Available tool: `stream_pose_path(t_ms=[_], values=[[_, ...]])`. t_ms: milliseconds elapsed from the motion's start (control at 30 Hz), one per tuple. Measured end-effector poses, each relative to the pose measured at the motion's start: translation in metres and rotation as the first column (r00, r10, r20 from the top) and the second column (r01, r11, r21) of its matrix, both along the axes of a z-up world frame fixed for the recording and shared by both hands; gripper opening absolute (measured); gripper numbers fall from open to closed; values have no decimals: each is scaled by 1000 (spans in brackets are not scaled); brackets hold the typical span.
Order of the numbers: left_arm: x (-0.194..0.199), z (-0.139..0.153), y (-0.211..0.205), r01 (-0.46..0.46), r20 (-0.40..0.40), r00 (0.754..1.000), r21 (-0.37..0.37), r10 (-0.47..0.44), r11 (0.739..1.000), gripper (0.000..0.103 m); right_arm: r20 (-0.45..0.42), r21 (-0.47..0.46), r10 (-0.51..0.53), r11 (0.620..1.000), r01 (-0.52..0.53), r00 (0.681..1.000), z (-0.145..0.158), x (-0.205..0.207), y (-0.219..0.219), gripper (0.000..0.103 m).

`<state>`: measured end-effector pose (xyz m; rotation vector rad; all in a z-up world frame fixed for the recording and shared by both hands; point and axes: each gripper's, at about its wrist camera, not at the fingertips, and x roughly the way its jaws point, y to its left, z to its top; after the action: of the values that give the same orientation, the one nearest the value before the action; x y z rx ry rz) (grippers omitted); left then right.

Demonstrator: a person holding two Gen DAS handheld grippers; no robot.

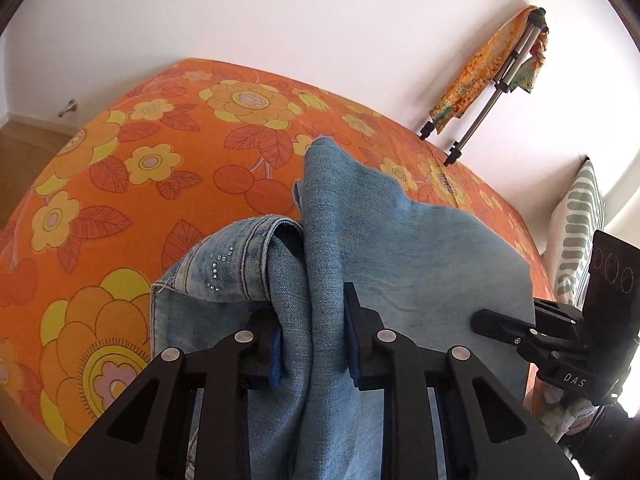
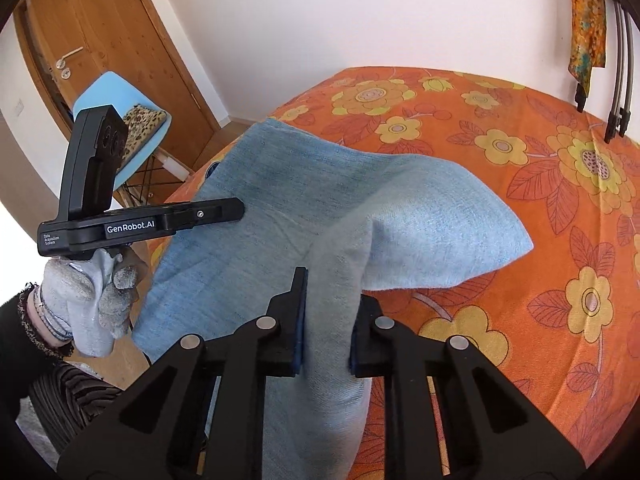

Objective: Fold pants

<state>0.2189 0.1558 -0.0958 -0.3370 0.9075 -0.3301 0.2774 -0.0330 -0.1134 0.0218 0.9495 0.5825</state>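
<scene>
Left gripper (image 1: 312,336) pinches a bunched fold of the pants (image 1: 400,256), fingers narrow w/ denim pressed between the pads. Pants are light blue jeans, small studs near the seam, lifted partly off the bed (image 1: 120,168). Right gripper (image 2: 326,332) also clamped on a denim fold, cloth stretched between both. Gloved hand (image 2: 92,304) holds the left tool. Bedspread orange w/ yellow flowers. White wall (image 1: 280,12); wooden door (image 2: 120,40), blue chair (image 2: 100,92) at left.
</scene>
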Motion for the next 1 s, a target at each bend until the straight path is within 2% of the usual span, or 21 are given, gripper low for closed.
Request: stream_pose_path(t_ms=[167, 500, 767, 1000], values=[[4, 34, 7, -13, 87, 996, -29, 16, 999, 21, 82, -4, 12, 1000, -11, 997, 34, 5, 7, 15], [69, 77, 22, -51, 194, 980, -15, 53, 999, 20, 166, 0, -6, 1000, 6, 986, 77, 79, 29, 15], [145, 89, 38, -82, 239, 968, -4, 81, 997, 20, 192, -12, -31, 999, 34, 981, 85, 164, 53, 15], [222, 74, 56, -126, 250, 961, 3, 122, 992, 20, 215, -29, -55, 998, 63, 975, 68, 244, 76, 15]])
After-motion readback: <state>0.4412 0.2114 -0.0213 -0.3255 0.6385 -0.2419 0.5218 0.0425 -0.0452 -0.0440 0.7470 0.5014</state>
